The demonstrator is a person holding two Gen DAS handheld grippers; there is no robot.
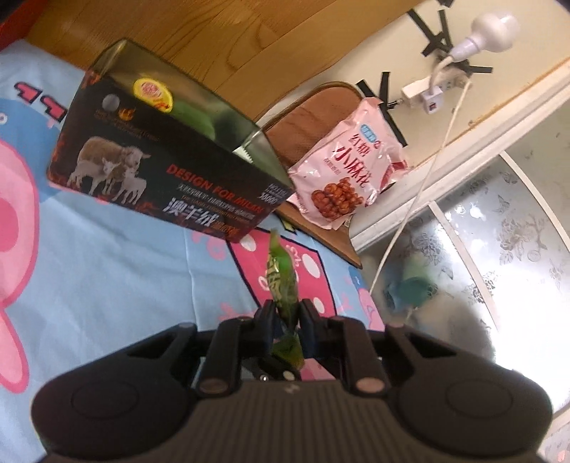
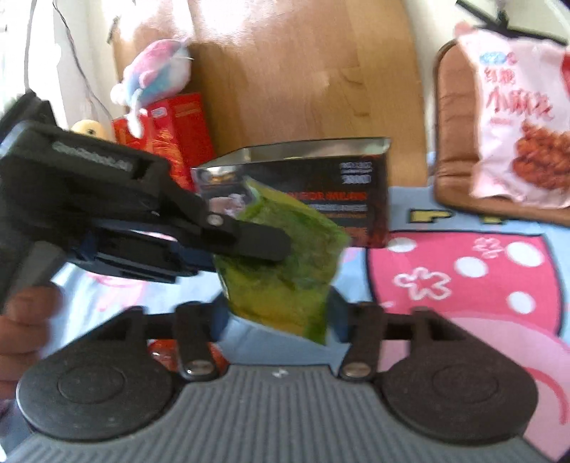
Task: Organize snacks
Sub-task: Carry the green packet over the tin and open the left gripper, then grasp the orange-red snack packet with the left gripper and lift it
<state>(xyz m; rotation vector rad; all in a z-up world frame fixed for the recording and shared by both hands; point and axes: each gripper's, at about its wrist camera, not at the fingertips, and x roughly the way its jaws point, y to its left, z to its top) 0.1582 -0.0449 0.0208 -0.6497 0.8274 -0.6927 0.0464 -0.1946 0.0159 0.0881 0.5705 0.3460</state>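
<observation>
My left gripper (image 1: 285,315) is shut on a green snack packet (image 1: 281,270), seen edge-on and sticking up above the cartoon bedsheet (image 1: 107,267). Ahead stands an open dark box (image 1: 160,178) with a sheep picture; a yellow packet (image 1: 153,92) and something green lie inside. In the right wrist view the left gripper (image 2: 278,253) reaches in from the left with the green packet (image 2: 285,277) flat to the camera, in front of the box (image 2: 356,178). My right gripper (image 2: 279,313) stands open, the packet's lower end hanging between its fingers; no squeeze shows. A pink snack bag (image 1: 349,164) (image 2: 516,124) lies to the right.
The pink bag rests on a brown cushioned stool (image 1: 306,121) (image 2: 452,142) beside the bed. A red box (image 2: 178,135) and a plush toy (image 2: 156,71) sit behind the left gripper. A power strip with a bulb (image 1: 491,28) and a white cable (image 1: 420,185) hang at the wall. A hand (image 2: 25,320) holds the left gripper.
</observation>
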